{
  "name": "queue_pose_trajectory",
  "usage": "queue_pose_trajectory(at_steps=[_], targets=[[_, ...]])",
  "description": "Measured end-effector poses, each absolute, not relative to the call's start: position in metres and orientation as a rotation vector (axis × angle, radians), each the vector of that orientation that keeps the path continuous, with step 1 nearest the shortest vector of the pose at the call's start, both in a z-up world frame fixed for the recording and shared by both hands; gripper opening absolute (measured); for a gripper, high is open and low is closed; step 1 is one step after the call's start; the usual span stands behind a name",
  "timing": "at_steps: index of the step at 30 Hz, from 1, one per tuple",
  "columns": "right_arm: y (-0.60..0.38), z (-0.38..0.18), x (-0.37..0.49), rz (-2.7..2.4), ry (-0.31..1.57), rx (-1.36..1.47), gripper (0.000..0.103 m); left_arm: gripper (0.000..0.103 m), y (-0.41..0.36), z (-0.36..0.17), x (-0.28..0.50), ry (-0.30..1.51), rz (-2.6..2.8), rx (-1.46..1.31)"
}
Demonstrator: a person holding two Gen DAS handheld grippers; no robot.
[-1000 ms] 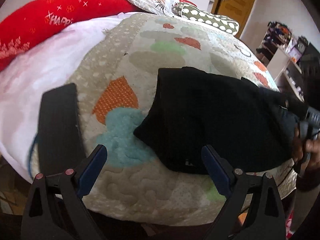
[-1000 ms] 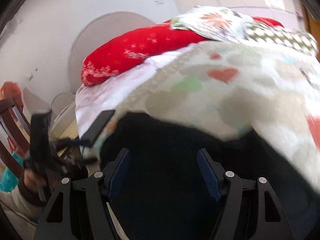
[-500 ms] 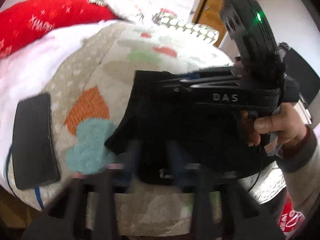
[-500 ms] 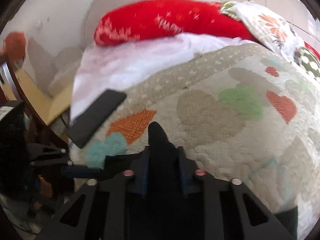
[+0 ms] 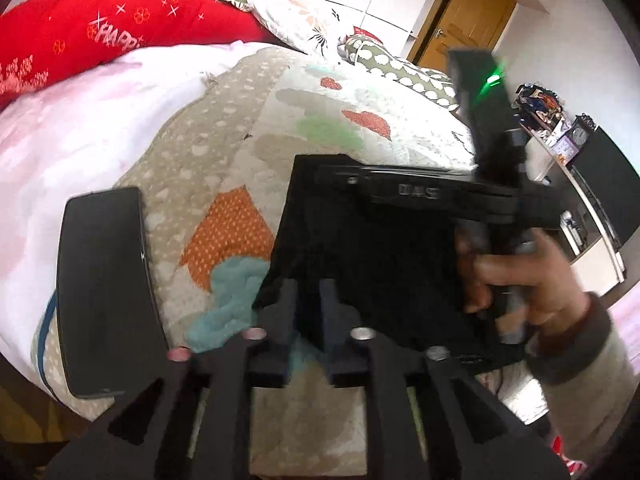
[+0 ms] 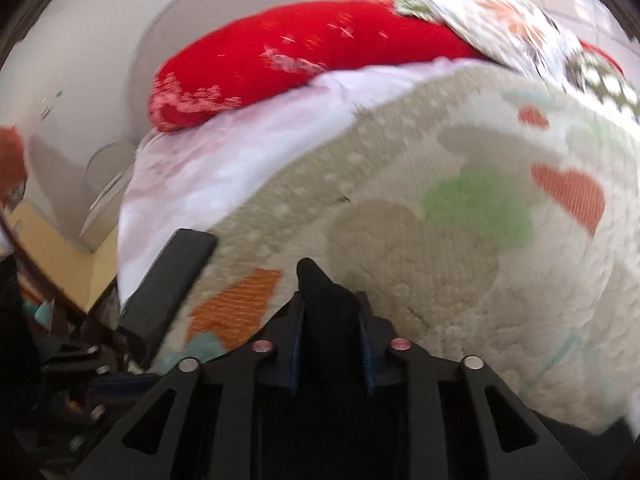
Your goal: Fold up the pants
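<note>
Quilted bed (image 5: pixel 224 168) beneath us: black pants (image 5: pixel 372 264) lie at its near edge, long axis running three to nine o'clock. Our left hand-held gripper (image 5: pixel 308 300) is clamped on their near-left corner, the right hand-held gripper (image 6: pixel 330 320) pinching a fold.

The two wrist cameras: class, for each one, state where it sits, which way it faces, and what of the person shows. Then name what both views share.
Left wrist: sits on the left gripper, faces across the quilt toward the wooden door; shows its fingers shut on the black pants, plus the right hand.
Right wrist: sits on the right gripper, faces the red pillow and wall; its fingers pinch a pants fold.
Shared: pants, quilt, red pillow, black phone.
</note>
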State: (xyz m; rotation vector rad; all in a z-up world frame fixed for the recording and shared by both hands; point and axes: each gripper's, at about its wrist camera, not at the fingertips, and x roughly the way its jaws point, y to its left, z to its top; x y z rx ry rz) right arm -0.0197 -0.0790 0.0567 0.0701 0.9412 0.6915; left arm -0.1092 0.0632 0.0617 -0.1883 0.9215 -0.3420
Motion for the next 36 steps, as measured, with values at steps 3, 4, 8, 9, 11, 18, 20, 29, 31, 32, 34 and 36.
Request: queue_pose_trajectory(at_steps=[3,4,8,9,11,18,20,29,31,32,34,36], targets=[[-0.1,0.077,-0.038,0.697,0.894,0.106,0.049,0.067,0.062,0.064,-0.116,0.9,-0.366,-0.19],[-0.108,0.086,-0.048,0.693,0.868,0.087,0.053,0.067,0.06,0.064,-0.117,0.893,-0.378,-0.19],[-0.148,0.111,-0.099,0.679,0.782,0.051,0.067,0.067,0.046,0.058,-0.111,0.927,-0.397,-0.174],[-0.16,0.113,-0.11,0.668,0.772,0.055,0.067,0.067,0.042,0.055,-0.11,0.938,-0.411,-0.177],[-0.186,0.113,-0.131,0.646,0.77,0.087,0.067,0.067,0.033,0.051,-0.108,0.95,-0.423,-0.176],[-0.279,0.105,-0.187,0.478,0.767,0.186,0.067,0.066,0.017,0.044,-0.092,0.942,-0.342,-0.129],[-0.313,0.105,-0.203,0.395,0.757,0.222,0.067,0.041,0.016,0.045,-0.092,0.934,-0.33,-0.119],[-0.429,0.118,-0.263,0.072,0.705,0.332,0.067,0.026,0.049,0.069,-0.104,0.858,-0.363,-0.156],[-0.448,0.112,-0.272,0.011,0.712,0.353,0.067,0.026,0.053,0.054,-0.106,0.899,-0.345,-0.155],[-0.455,0.109,-0.274,-0.015,0.717,0.363,0.067,0.026,0.053,0.046,-0.108,0.919,-0.342,-0.149],[-0.466,0.101,-0.277,-0.073,0.738,0.383,0.067,0.026,0.052,0.031,-0.112,0.935,-0.326,-0.131],[-0.476,0.092,-0.276,-0.133,0.773,0.383,0.067,0.026,0.051,0.031,-0.113,0.927,-0.316,-0.125]])
